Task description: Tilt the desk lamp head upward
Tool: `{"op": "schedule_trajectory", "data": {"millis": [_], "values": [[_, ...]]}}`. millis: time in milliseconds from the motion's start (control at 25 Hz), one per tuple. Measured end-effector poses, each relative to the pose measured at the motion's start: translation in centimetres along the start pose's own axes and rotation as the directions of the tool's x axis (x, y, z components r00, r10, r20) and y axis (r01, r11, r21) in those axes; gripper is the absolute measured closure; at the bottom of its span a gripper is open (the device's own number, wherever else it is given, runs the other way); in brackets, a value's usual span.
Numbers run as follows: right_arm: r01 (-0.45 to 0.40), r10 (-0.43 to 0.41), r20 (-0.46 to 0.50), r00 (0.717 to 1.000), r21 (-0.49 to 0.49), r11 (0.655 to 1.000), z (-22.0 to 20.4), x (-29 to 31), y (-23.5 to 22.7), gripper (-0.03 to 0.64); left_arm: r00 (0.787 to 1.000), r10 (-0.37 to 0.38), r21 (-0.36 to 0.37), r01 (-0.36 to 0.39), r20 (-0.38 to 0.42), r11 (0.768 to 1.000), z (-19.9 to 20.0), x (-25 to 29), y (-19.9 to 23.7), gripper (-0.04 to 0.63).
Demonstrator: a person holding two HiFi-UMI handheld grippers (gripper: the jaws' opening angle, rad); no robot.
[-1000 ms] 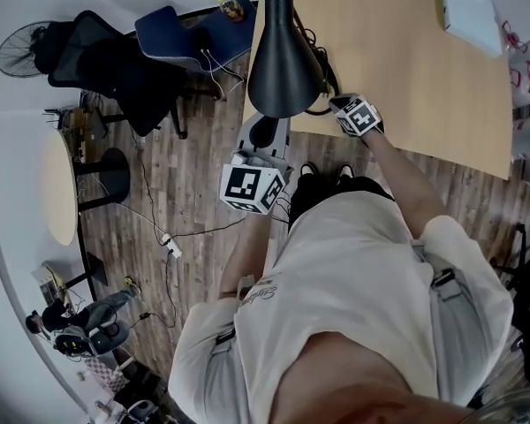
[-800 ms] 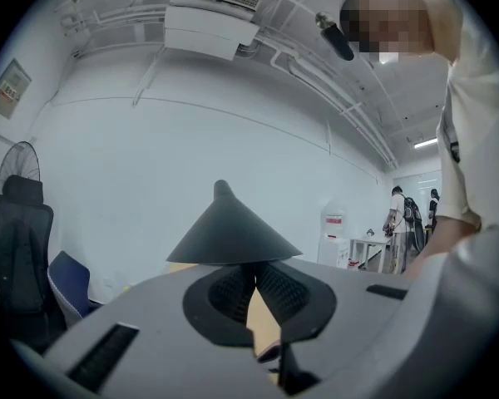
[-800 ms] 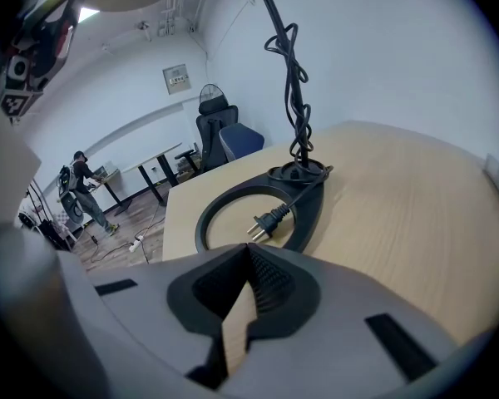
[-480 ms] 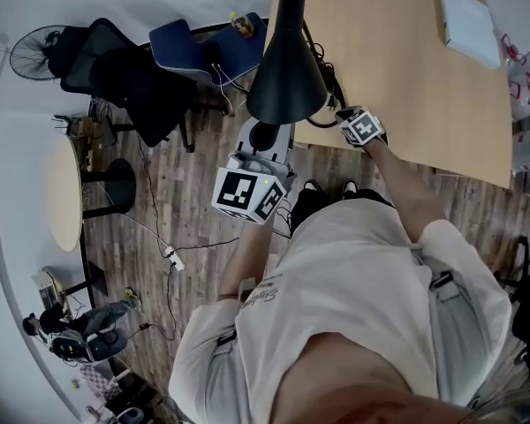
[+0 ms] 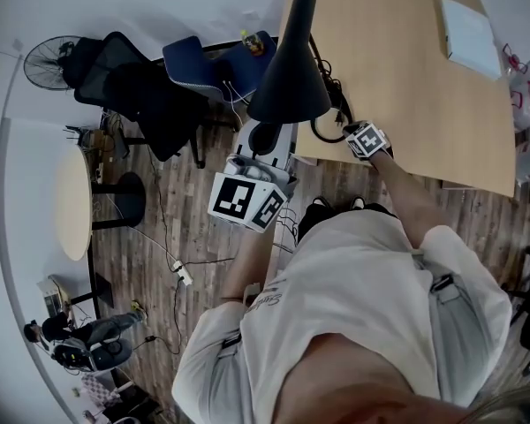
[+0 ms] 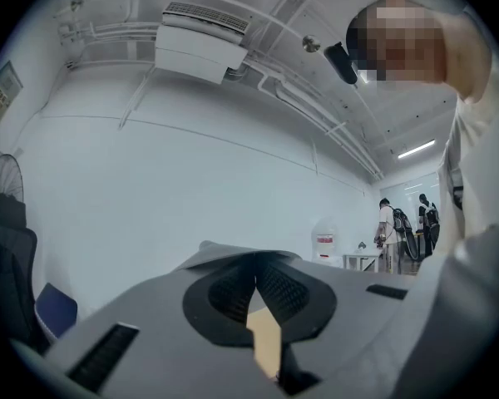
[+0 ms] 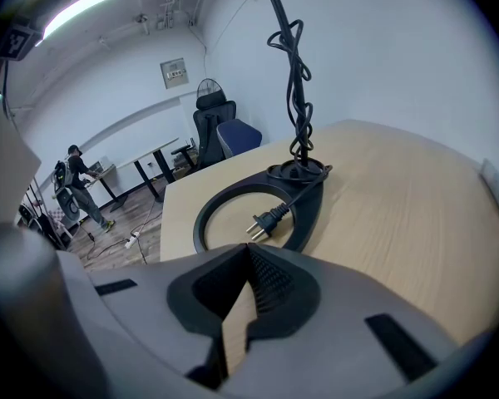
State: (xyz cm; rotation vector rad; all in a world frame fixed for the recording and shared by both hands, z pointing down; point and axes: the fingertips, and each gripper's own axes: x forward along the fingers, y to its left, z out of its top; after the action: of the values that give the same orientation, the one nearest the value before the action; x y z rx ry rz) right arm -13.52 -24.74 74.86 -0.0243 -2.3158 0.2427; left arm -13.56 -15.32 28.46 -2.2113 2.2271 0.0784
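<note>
**Left gripper** [image 6: 255, 283]: nearest item. Jaws pressed together, nothing between them. Aimed upward at the wall and ceiling. In the head view it sits just below the lamp head and off the desk's edge. Whether it touches the shade cannot be told.

**Right gripper** [image 7: 248, 260]: jaws likewise closed and empty. Held low over the desk [image 5: 406, 69] near its front edge, facing the lamp base, close to it but apart.

**Lamp base** [image 7: 310, 214]: black open ring, flat on the desk. Its plug [image 7: 264, 219] lies loose inside the ring. The cord [image 7: 298, 81] is twisted round the stem above.

**Lamp head** [image 5: 287, 78]: black cone on a tall stem, wide mouth facing down, overhanging the desk's near edge.

**White pad** [image 5: 468, 25]: far corner of the desk, well apart from the lamp.

**Chairs** [image 5: 141, 87], **fan** [image 5: 46, 60]: on the floor beyond the desk.

**Step in hand (judged):** approach; the head looks not yet tilted.

**Next move (judged):** bring the left gripper against the shade's rim and lift, or open its jaws to take the rim first. The right gripper is best set on the base, since a tall stem may tip.
</note>
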Motion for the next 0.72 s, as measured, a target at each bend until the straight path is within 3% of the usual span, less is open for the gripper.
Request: {"op": "schedule_trajectory", "data": {"millis": [440, 720], "values": [[-0.004, 0.003, -0.007, 1.0, -0.045, 0.999, 0.1, -0.1, 0.2, 0.621, 0.999, -0.046, 0.111, 0.042, 0.03, 0.993, 4.9, 1.6, 0.0, 0.58], [-0.015, 0.013, -0.023, 1.0, -0.068, 0.998, 0.0, -0.3, 0.2, 0.621, 0.998, -0.056, 0.134, 0.053, 0.017, 0.99, 6.0, 2.2, 0.0, 0.58]]}}
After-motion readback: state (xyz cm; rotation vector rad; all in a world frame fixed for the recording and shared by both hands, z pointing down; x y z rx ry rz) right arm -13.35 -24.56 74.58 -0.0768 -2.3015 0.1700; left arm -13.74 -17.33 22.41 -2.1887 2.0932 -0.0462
